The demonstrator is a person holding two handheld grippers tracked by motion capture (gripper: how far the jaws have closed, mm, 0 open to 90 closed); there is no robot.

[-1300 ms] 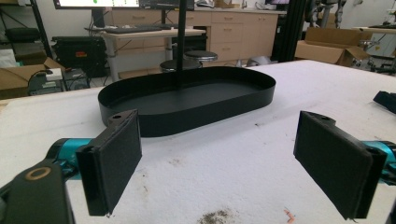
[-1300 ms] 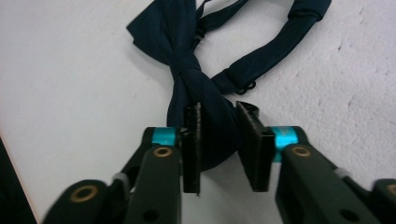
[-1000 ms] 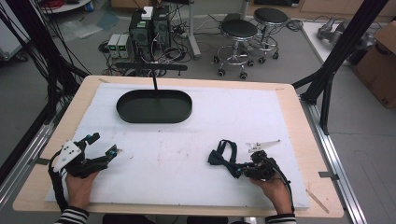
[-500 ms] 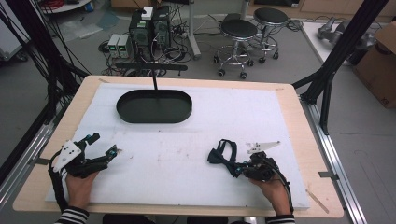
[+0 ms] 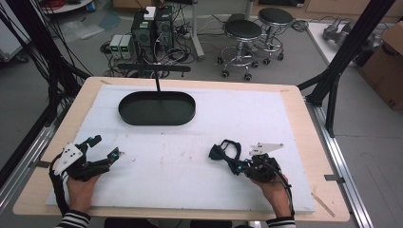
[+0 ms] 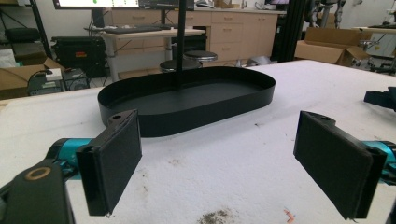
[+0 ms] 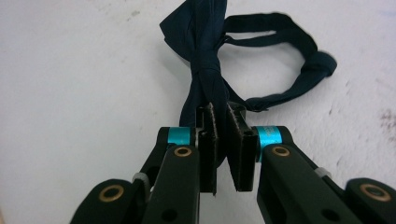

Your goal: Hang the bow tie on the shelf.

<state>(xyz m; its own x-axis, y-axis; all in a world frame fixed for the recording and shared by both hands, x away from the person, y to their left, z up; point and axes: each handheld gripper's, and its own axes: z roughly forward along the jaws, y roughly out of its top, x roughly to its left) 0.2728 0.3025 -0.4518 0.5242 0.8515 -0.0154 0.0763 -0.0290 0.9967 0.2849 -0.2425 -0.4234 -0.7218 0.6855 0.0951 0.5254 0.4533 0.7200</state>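
Observation:
A dark navy bow tie with its looped strap lies on the white mat, right of centre. My right gripper is shut on one wing of the bow tie, the cloth pinched between its pads. My left gripper rests near the mat's left front, jaws wide open with nothing between them; its pads face the black oval tray. That tray sits at the back of the mat with a thin black post rising from it.
The white mat covers a wooden table. Black frame posts stand at both table sides. Stools and computer boxes are on the floor beyond the far edge.

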